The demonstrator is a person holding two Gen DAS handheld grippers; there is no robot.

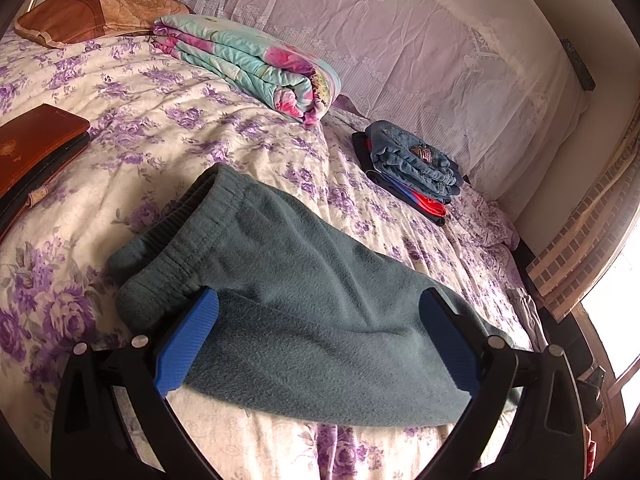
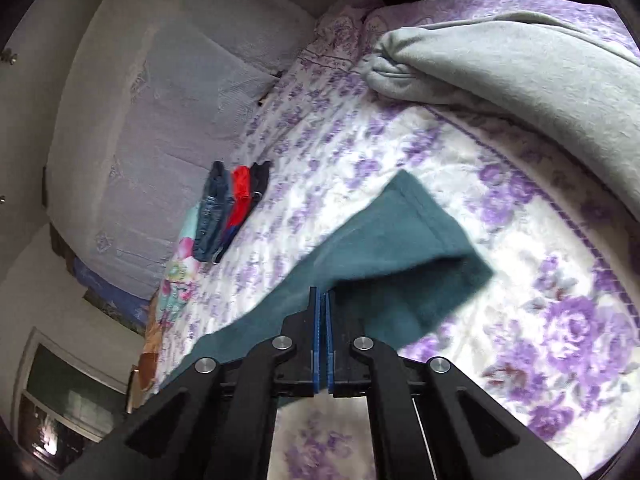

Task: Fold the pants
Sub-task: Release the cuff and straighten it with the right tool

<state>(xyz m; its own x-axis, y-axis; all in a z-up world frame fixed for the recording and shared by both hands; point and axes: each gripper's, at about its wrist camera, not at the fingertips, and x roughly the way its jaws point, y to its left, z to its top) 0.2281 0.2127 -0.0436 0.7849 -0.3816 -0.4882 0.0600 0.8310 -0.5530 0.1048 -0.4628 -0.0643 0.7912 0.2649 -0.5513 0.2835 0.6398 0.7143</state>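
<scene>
Teal fleece pants (image 1: 280,260) lie across the floral bedspread (image 1: 160,120), elastic waistband toward the left. My left gripper (image 1: 319,296) stands wide open around the seat of the pants. The fabric runs between its blue pads (image 1: 188,344) and drapes over their tips. In the right wrist view, one pant leg (image 2: 400,240) stretches away to its hem. My right gripper (image 2: 322,294) is shut, pads together, pinching the near edge of that leg, and a fold rises from the tips.
A stack of folded clothes (image 1: 412,164) topped with jeans sits near the lace-covered wall, also visible as folded clothes (image 2: 232,208). A folded floral quilt (image 1: 256,64) and brown pillow (image 1: 92,16) lie farther back. A brown leather case (image 1: 36,140) is at left. A grey blanket (image 2: 520,68) is heaped at right.
</scene>
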